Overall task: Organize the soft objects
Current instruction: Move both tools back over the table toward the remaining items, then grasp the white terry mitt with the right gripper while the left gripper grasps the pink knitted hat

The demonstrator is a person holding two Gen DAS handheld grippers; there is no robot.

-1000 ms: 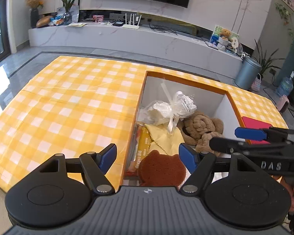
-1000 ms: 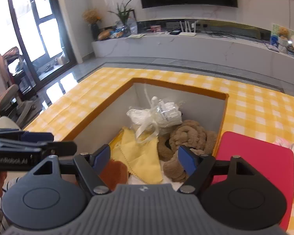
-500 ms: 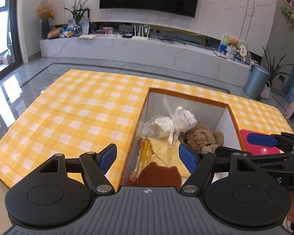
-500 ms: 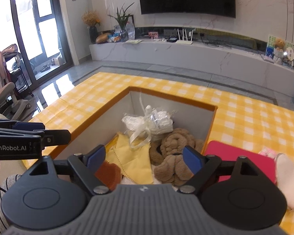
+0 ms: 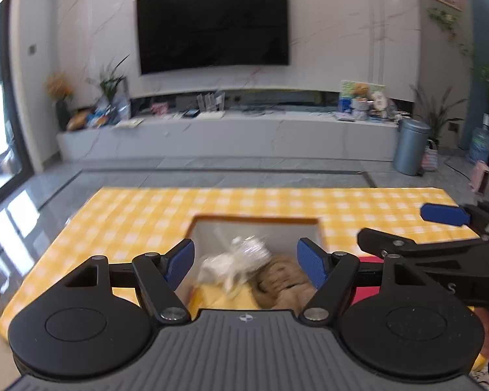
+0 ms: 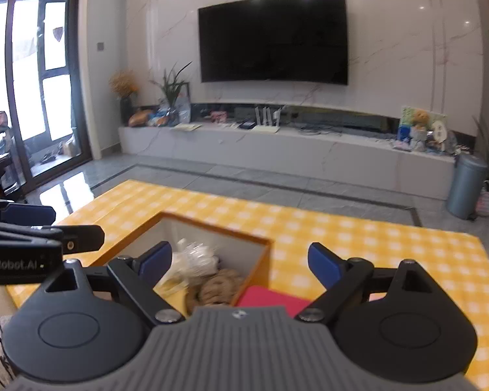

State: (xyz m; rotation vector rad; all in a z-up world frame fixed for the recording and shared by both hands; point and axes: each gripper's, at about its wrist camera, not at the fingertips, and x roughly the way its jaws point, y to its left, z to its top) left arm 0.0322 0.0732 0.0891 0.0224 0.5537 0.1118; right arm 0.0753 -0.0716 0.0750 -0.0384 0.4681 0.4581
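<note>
An open box (image 5: 257, 220) with an orange rim sits on the yellow checked table (image 5: 140, 221). It holds a white plastic-wrapped bundle (image 5: 238, 257), a brown knotted plush (image 5: 287, 280) and a yellow cloth (image 5: 225, 296). The same box (image 6: 212, 224), bundle (image 6: 195, 257) and plush (image 6: 218, 286) show in the right wrist view. My left gripper (image 5: 246, 265) is open and empty, raised above the box's near side. My right gripper (image 6: 239, 262) is open and empty, raised above the box's right rim. Each gripper shows at the edge of the other's view.
A red mat (image 6: 270, 298) lies on the table right of the box. Beyond the table are grey floor, a long white TV bench (image 6: 277, 146), a wall TV (image 6: 274, 39) and a grey bin (image 6: 466, 189).
Both grippers have lifted and tilted up away from the box, so the room fills the views and the box sits low. Both stay open and empty.
</note>
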